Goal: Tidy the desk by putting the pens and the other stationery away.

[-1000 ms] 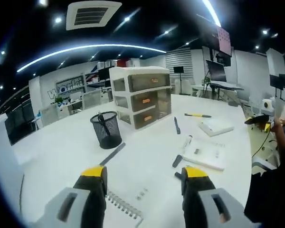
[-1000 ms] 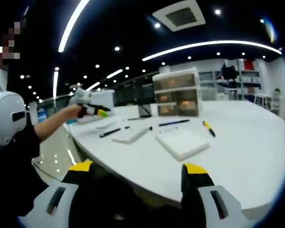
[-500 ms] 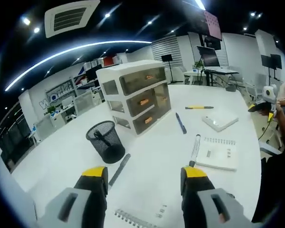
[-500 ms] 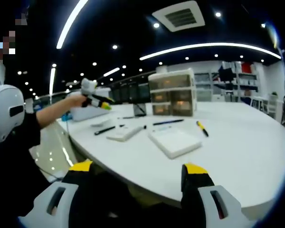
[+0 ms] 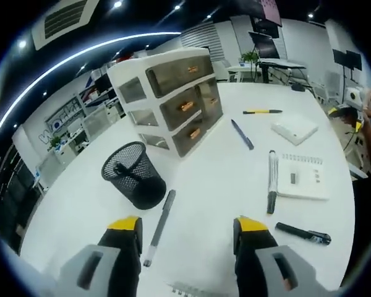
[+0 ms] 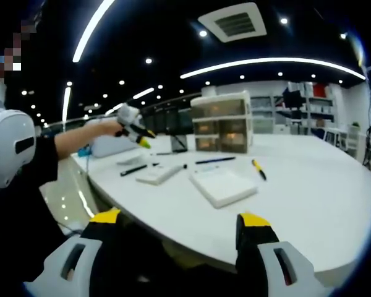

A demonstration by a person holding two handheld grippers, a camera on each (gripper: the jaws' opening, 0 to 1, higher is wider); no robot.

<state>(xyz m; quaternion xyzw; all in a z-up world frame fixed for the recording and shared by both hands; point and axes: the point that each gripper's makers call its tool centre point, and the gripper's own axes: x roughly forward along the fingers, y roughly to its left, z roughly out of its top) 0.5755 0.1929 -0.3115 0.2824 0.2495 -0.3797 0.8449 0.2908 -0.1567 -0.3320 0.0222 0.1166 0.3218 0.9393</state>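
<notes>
In the left gripper view my left gripper (image 5: 187, 230) hangs open over the white desk (image 5: 216, 185). Just ahead of its jaws lies a grey pen (image 5: 159, 226), beside a black mesh pen cup (image 5: 133, 177) with one pen inside. Further right lie a grey-and-black marker (image 5: 271, 189), a black marker (image 5: 302, 233), a blue pen (image 5: 242, 134) and a yellow-black pen (image 5: 263, 112). My right gripper (image 6: 179, 226) is open and empty, off the desk's near edge. The left gripper (image 6: 134, 132) appears there too, in a person's hand above the desk.
A white three-drawer unit (image 5: 173, 99) stands behind the cup. A spiral notebook (image 5: 305, 178) and a white pad (image 5: 298, 128) lie to the right; another spiral edge (image 5: 185, 289) shows between the left jaws. The pad (image 6: 224, 185) and drawers (image 6: 226, 122) also sit ahead of the right gripper.
The left gripper has risen and moved forward over the desk, so the view now looks down on the cup and pens. The right gripper has barely moved.
</notes>
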